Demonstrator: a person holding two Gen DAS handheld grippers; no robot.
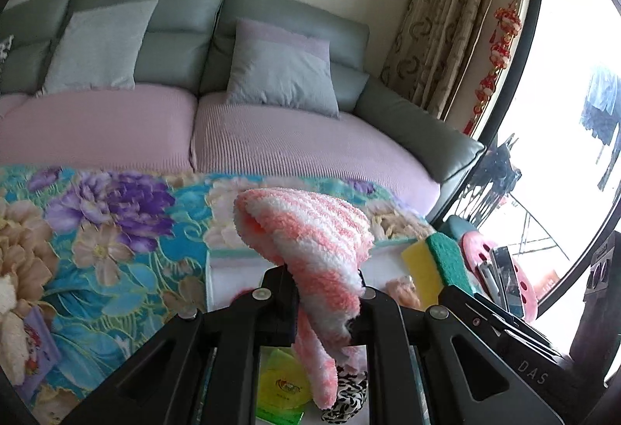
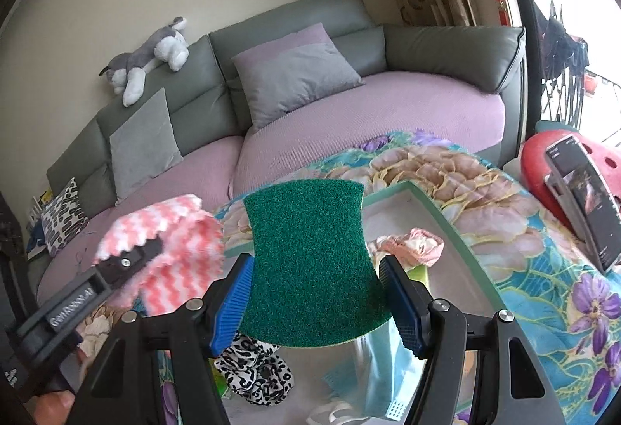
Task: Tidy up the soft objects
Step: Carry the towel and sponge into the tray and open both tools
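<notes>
Left wrist view: left gripper [image 1: 324, 302] clamped tight on a pink-and-white fuzzy sock [image 1: 314, 242], which drapes over the jaws above a white box [image 1: 223, 281] on the floral blanket [image 1: 97, 231]. Leopard-print cloth [image 1: 345, 399] lies in the box below. Right wrist view: right gripper [image 2: 314, 302] holds a green-topped sponge [image 2: 310, 262] by its side edges, blue pads [image 2: 233, 304] pressing on it, over the box. Pink scrunchie [image 2: 411, 244] lies inside, just right of the sponge.

My right gripper [image 2: 314, 302]: black frame, blue ribbed pads [image 2: 233, 304], silver screws. Left gripper [image 1: 324, 302]: black, lettering possibly "DAS".
</notes>
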